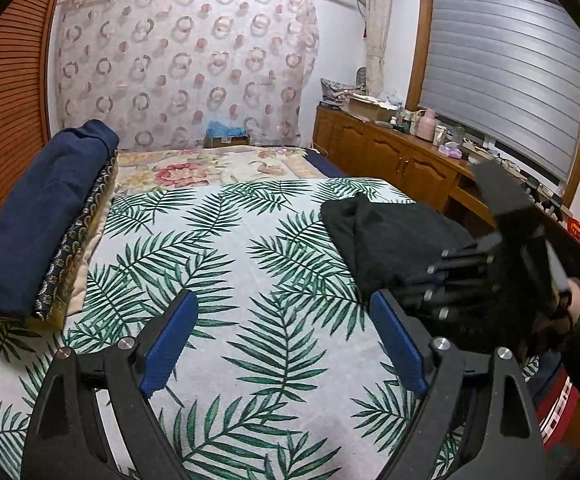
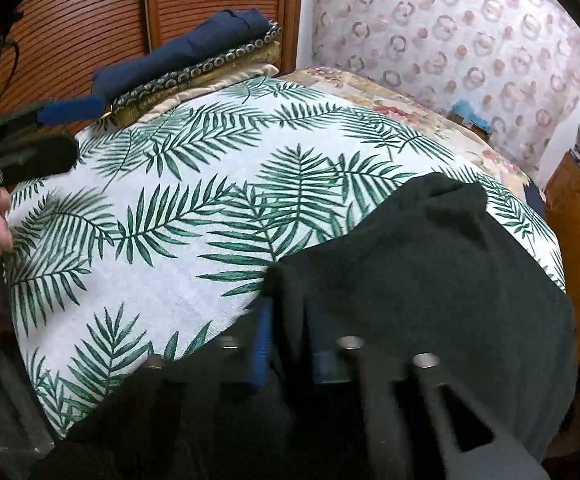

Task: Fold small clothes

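A black garment lies bunched at the right side of the palm-leaf cloth. My right gripper is shut on the black garment at its near edge, its blue pads pinching the fabric. The right gripper also shows in the left wrist view, at the garment's right end. My left gripper is open and empty, hovering over the bare leaf cloth left of the garment; it shows at the left edge of the right wrist view.
A stack of folded clothes with a navy piece on top sits at the left edge of the bed, against a slatted wooden door. A floral quilt lies beyond. A cluttered wooden cabinet runs along the right.
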Motion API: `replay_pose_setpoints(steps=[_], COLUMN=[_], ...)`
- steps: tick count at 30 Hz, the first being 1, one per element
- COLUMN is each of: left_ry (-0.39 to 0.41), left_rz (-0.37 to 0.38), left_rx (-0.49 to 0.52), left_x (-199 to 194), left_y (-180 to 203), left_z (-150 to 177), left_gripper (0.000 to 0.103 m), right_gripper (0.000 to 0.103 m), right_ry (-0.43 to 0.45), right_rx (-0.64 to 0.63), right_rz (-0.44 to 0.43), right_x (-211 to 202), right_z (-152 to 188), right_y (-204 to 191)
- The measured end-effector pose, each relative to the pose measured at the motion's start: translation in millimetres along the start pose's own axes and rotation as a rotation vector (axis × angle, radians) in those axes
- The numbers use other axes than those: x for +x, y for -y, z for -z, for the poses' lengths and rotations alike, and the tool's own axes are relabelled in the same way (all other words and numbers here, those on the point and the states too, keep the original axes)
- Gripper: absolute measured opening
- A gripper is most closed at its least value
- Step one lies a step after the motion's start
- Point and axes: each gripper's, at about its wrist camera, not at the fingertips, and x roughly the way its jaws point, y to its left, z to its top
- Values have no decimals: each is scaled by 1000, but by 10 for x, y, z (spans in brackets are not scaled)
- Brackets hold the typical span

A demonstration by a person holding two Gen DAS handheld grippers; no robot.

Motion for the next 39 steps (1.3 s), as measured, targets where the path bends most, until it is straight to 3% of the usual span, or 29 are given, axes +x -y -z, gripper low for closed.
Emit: replay_pose_setpoints(steps=[5, 8, 12, 20, 25, 29, 32, 39], left_ry=[1, -5, -14, -37, -53, -68, -74, -77], left_rz=[23, 41, 56, 88, 96, 95, 103, 107], left_rx=[15, 12, 18, 40, 53, 68, 75, 93], left_x=[19, 41, 57, 119, 156, 181, 194, 195], left_y=[62, 102, 161, 285, 358, 422, 483, 628], left_z=[-2, 1, 25, 75, 104, 126, 134, 157], left_gripper=[88, 88, 88, 88, 88, 88, 88, 88], right_gripper=[7, 7, 7, 7, 9, 41, 52, 52], right_ry=[121, 154, 116, 28, -41, -44, -9, 61], right_rx=[62, 93, 154, 263, 329, 350, 341, 279], right_rz=[110, 218, 330, 500, 520, 484, 461, 417], right_x=[-480, -705, -749, -481, -251, -341, -614, -1245], right_z=[-110, -160, -143, 20, 19, -39, -18, 333], right_y=[344, 667, 1135, 1711, 1831, 1833, 1762, 1098])
